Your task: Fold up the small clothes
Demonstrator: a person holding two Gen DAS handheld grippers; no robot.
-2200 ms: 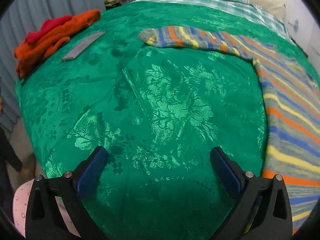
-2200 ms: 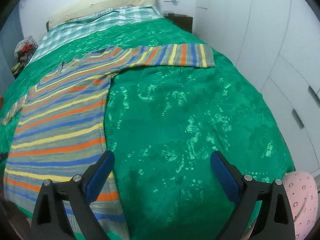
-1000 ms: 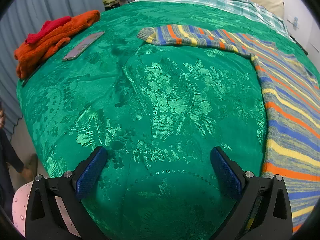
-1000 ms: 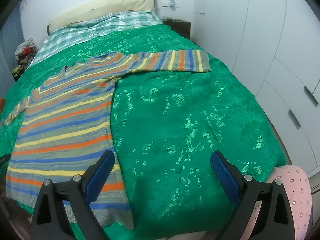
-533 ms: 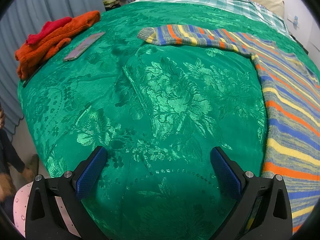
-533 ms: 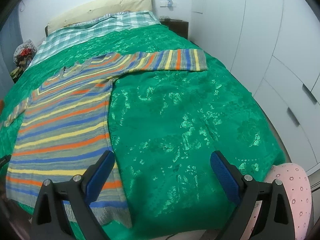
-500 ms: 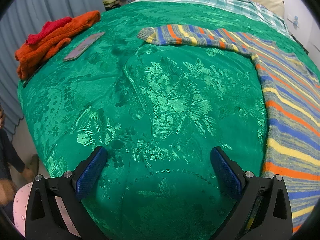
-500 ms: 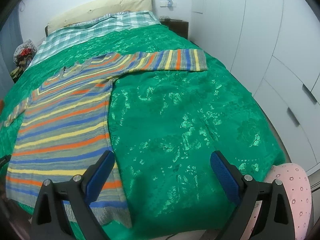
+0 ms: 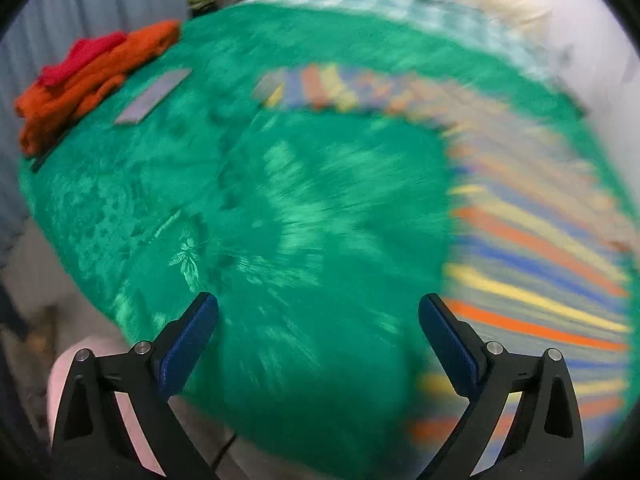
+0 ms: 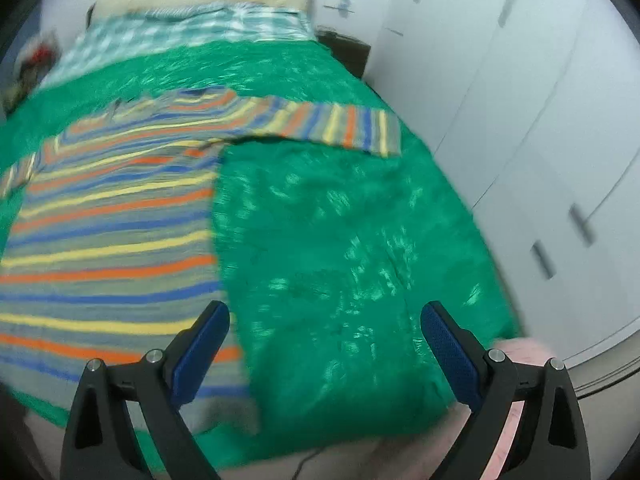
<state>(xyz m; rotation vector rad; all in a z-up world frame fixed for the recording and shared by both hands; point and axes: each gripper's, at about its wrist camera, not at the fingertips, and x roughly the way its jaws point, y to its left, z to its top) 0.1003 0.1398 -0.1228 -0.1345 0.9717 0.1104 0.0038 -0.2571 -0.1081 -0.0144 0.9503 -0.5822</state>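
Sweater (image 10: 116, 236) lay flat on the bed (image 10: 340, 240), sleeves spread, ready for folding. Left tool (image 9: 318, 320) and right tool (image 10: 325, 326) stood apart, empty.

Both wrist cameras are looking from the foot of the bed (image 9: 248, 208) toward its headboard end, each sitting just behind its own open fingers and tilting down over the green bedspread (image 10: 340, 240). The left hand-held gripper (image 9: 318, 334) is viewing from the left corner, facing the bed's left half, with orange clothes (image 9: 92, 76) far off at the edge. The right hand-held gripper (image 10: 325, 338) is viewing from the right corner, with white cupboards (image 10: 520, 100) alongside. Both views are sharing the striped sweater (image 10: 112, 232) at mid-bed and the checked sheet (image 9: 360, 4) beyond. Both are blurring.
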